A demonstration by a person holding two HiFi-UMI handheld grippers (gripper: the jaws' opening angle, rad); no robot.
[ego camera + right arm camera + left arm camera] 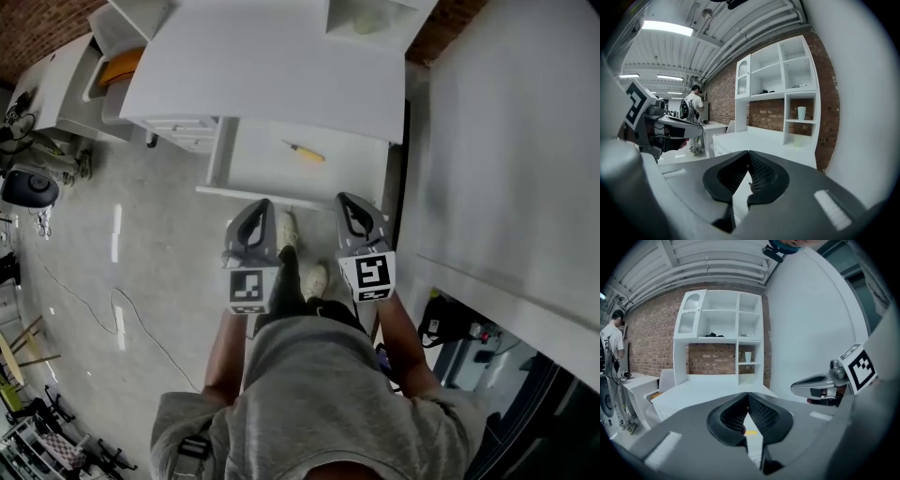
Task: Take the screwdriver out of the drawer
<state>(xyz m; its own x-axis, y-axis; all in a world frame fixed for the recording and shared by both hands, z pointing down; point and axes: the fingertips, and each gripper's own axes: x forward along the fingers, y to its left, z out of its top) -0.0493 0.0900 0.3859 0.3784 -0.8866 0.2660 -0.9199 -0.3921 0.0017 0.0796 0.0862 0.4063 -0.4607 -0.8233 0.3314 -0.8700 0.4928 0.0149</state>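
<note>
- Your left claw point(262, 208) is clenched on nothing: in the left gripper view its tips point(748, 401) meet, and only a narrow slot stays open below them.
- Your right claw point(351, 202) is clenched too, and just as empty, with its tips point(748, 157) pressed together in its own view.
- You hold the two claws side by side, near each other but apart. Both sit just short of the drawer's front edge and point toward it.
- The grey floor point(141, 244) takes up the left of the head view, and a thin cable point(122, 319) trails across it.
- A broad white wall panel point(506, 169) runs along your right.
- The white tabletop point(272, 66) lies ahead of you, with a white shelf unit point(719, 333) standing at its far end against a brick wall point(651, 343).
- The drawer point(225, 159) is pulled out from under the tabletop, open toward you.
- Another person point(696, 108) stands off to the left beside a second white table.
- The screwdriver point(305, 152), with its yellow handle, lies inside the drawer near the back, slightly right of centre and touching neither claw. A yellow sliver point(751, 432) of it shows through the left claw's slot.
- A pale cup point(801, 113) stands upright in a lower right compartment of the shelf unit.
</note>
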